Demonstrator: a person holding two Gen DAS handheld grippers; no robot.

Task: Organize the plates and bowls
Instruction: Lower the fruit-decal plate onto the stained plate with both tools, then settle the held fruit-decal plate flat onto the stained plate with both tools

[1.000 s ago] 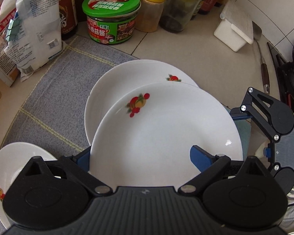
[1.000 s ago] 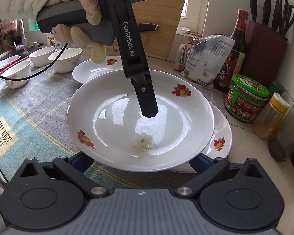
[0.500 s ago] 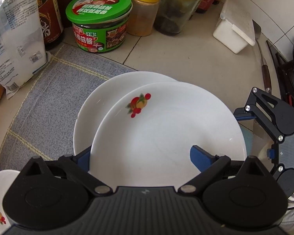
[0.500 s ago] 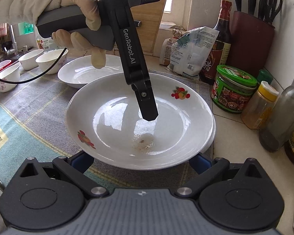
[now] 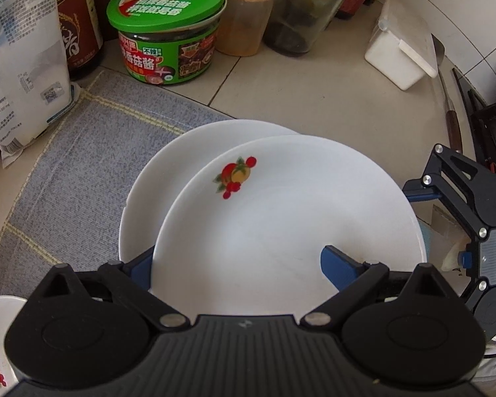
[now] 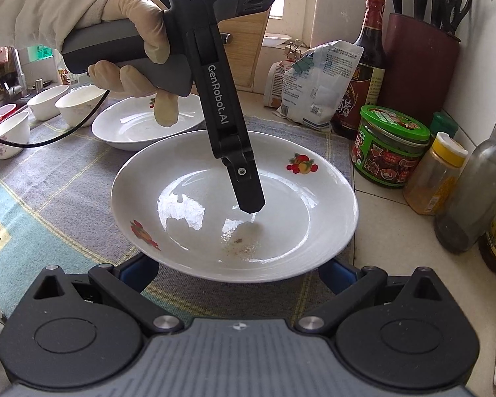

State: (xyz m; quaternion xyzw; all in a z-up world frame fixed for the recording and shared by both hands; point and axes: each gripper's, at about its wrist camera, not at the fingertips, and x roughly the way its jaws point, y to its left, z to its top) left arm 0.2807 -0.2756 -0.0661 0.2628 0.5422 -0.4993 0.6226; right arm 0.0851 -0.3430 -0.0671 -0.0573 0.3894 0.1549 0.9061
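Grey woven mat (image 6: 66,198) over the bench (image 5: 314,99), white plate (image 5: 281,225) clamped at its rim by the left hand-held gripper (image 5: 238,264) above a second plate (image 5: 168,178), right hand-held gripper (image 6: 238,271) spread wide beneath the plate's near edge, green-lidded jar (image 5: 167,29) behind
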